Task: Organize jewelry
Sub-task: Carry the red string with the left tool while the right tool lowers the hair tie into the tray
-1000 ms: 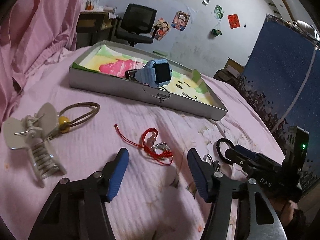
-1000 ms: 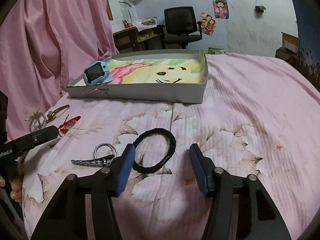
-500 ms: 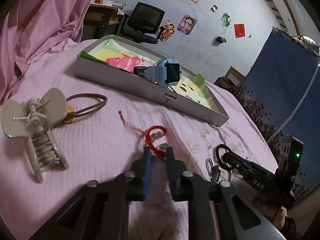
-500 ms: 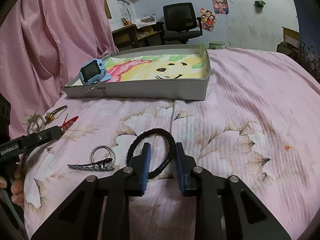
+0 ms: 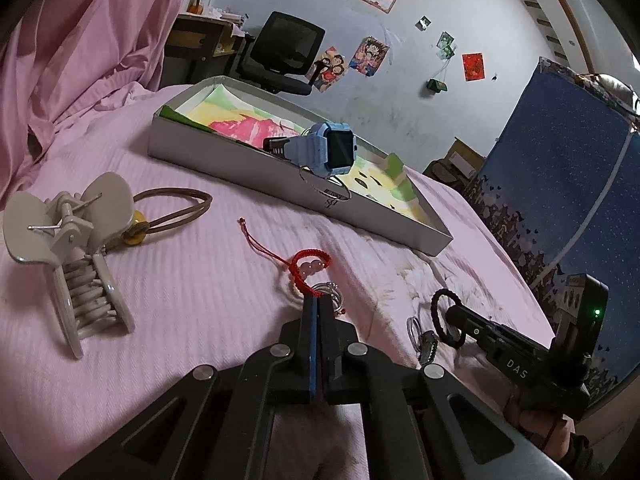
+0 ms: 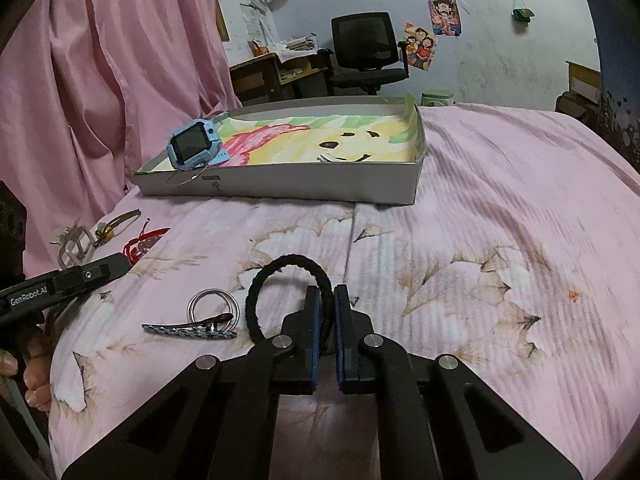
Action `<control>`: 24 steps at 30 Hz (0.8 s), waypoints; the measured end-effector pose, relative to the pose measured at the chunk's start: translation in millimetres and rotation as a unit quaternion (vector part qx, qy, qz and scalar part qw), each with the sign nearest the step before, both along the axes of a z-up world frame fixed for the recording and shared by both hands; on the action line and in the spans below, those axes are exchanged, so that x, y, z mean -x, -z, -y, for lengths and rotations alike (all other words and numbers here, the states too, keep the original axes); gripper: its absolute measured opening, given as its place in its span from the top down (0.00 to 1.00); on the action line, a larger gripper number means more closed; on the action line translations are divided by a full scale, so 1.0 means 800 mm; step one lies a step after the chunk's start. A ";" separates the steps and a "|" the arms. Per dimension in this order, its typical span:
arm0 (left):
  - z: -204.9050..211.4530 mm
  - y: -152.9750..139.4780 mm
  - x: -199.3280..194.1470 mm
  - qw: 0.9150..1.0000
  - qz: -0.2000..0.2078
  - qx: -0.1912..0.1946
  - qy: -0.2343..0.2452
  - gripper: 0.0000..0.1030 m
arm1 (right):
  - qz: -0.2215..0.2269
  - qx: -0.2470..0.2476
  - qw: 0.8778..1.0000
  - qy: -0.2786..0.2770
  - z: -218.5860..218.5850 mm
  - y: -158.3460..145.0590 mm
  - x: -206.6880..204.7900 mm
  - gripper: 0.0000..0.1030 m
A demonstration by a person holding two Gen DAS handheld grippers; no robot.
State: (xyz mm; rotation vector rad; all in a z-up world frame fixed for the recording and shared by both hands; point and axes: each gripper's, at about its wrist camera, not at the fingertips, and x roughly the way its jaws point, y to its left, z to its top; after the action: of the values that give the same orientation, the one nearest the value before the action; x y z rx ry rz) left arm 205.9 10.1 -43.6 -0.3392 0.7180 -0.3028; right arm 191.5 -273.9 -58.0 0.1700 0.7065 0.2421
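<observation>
My left gripper (image 5: 319, 303) is shut on the red cord bracelet (image 5: 306, 266), which lies on the pink bedsheet with a small silver ring (image 5: 329, 290) beside it. My right gripper (image 6: 327, 294) is shut on the black braided hair band (image 6: 280, 270), also seen in the left wrist view (image 5: 440, 300). The grey shallow box (image 6: 280, 184) with a cartoon bear lining stands further back. A blue smartwatch (image 5: 332, 152) leans on its near rim, with a thin wire ring (image 5: 320, 188) hanging there.
A beige claw clip (image 5: 68, 236) and a brown hair tie with a yellow bead (image 5: 168, 216) lie at the left. A silver ring pair (image 6: 214, 308) and a metal alligator clip (image 6: 192, 328) lie left of the black band. A pink curtain (image 6: 100, 80) hangs left.
Both grippers went from wide open to shut: the left closed on the red bracelet, the right on the black hair band. Both moved slightly forward.
</observation>
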 end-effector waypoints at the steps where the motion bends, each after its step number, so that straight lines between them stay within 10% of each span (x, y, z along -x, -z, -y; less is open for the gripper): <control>1: 0.000 -0.001 0.001 1.000 0.002 0.000 0.000 0.98 | 0.001 -0.001 1.000 -0.001 0.000 0.000 0.000 0.94; 24: 0.002 -0.032 0.012 0.999 0.045 0.006 0.005 0.99 | 0.041 -0.017 0.999 -0.015 0.001 -0.019 0.017 0.95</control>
State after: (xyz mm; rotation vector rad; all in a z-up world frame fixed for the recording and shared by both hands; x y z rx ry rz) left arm 196.4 8.4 -18.3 -0.3317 0.6302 -0.3294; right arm 178.0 -275.0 -42.5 0.1810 0.6249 0.2887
